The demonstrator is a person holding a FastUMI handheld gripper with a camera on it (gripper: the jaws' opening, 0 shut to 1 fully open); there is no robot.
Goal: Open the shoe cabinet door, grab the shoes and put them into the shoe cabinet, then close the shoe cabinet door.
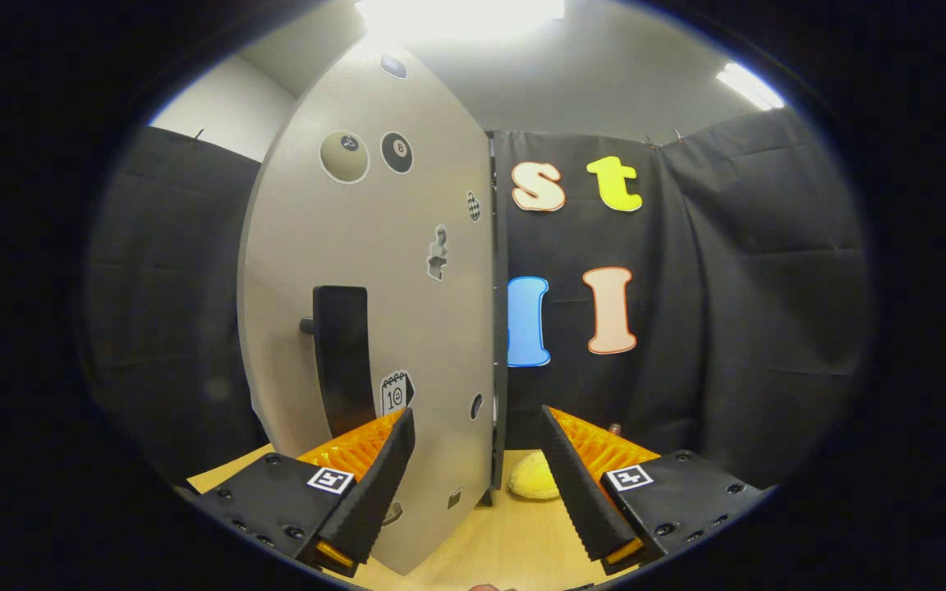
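- Booth with dark cloth walls, a pale ceiling with bright lights, and a light wooden tabletop underneath.
- One cabinet door, grey, stands upright just ahead of the fingers and left of centre; its free edge runs top to bottom between the two fingers. Several small stickers dot its face.
- One dark handle sits on that door, long axis vertical, just above and beyond the left finger, the nearer of the two.
- The gripper is spread wide, pinching nothing; the door's edge lies in the gap, touching neither finger as far as I can tell.
- One yellow shoe-like thing rests on the tabletop just right of the door's edge, beyond the fingers; its exact form is unclear.
- I judge the door partly swung, so reaching the handle means shifting left.
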